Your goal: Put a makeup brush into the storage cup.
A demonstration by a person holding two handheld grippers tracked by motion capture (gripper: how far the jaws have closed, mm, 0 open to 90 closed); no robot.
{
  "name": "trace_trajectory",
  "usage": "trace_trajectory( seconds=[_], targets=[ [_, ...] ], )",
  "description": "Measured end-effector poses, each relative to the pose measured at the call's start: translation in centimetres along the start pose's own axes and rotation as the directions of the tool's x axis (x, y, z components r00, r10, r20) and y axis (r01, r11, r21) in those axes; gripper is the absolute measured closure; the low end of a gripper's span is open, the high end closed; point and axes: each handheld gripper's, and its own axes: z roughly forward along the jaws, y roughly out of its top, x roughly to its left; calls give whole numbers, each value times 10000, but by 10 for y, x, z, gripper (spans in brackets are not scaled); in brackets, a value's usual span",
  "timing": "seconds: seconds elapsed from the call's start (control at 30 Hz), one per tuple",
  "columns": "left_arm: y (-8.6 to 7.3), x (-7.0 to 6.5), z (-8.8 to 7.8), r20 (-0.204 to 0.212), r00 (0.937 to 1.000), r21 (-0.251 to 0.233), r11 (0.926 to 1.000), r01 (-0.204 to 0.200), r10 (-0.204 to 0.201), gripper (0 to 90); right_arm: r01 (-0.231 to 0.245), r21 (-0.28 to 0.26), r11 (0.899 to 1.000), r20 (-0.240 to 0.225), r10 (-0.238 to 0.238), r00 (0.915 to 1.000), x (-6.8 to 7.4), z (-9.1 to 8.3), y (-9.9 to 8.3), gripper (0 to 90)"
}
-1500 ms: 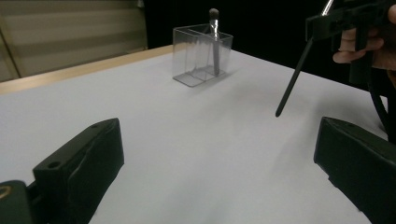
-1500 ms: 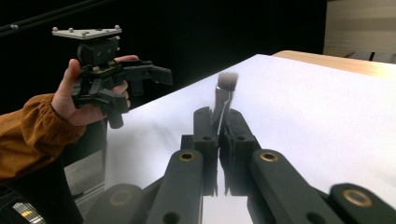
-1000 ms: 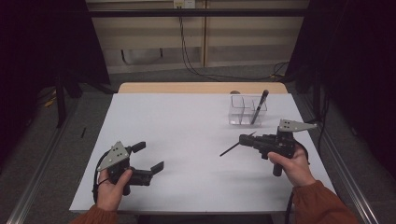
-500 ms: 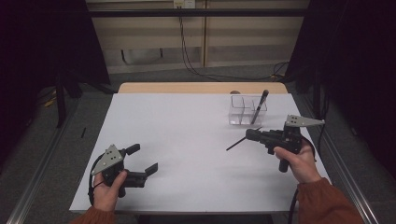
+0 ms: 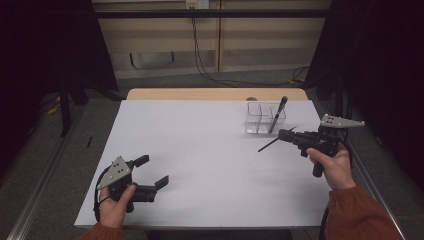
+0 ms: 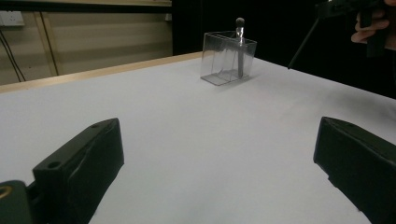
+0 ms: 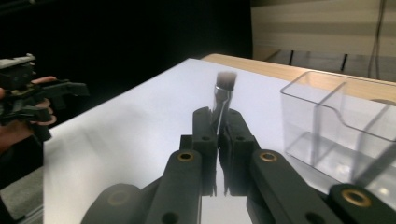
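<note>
White counter (image 5: 210, 150): right tool (image 5: 283, 135) clamped on a brush (image 7: 223, 95) near the clear box (image 5: 264, 119); left tool (image 5: 152, 172), apart, far from it.

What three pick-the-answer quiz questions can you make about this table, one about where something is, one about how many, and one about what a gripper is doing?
1. Where does the clear plastic box with compartments stand?
A. at the far right part of the white table
B. at the near left corner
C. on the floor

2. How many brushes stand inside the box?
A. none
B. one
C. three

3. What is the right gripper doing?
A. resting open on the table
B. pinching a thin dark brush with a soft tip
C. gripping the box

Answers: 1 A, the high view shows the box by the far right edge. 2 B, a single dark brush with a round end leans in it. 3 B, the right gripper view shows its jaws closed on the brush handle; the left gripper stands open.
</note>
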Motion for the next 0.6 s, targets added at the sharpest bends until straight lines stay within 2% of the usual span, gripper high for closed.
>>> trace_trajectory(
  seconds=[0.1,0.17,0.37,0.6],
  targets=[
    [0,1,-1,-67,10000,-50,10000,50,-50,17,34,68,10000,129,-35,9999,-4,-1,4,859],
    [0,3,-2,-52,9999,-24,10000,87,-87,17,-89,-71,9999,110,90,9999,-7,-2,7,859],
    [1,5,-5,-152,9999,-109,9999,76,-77,17,321,207,9993,586,-332,9977,-14,-3,19,859],
    [1,5,-4,-189,9998,-159,9998,86,-89,19,486,457,9978,929,-527,9943,-21,-4,35,860]
  ],
)
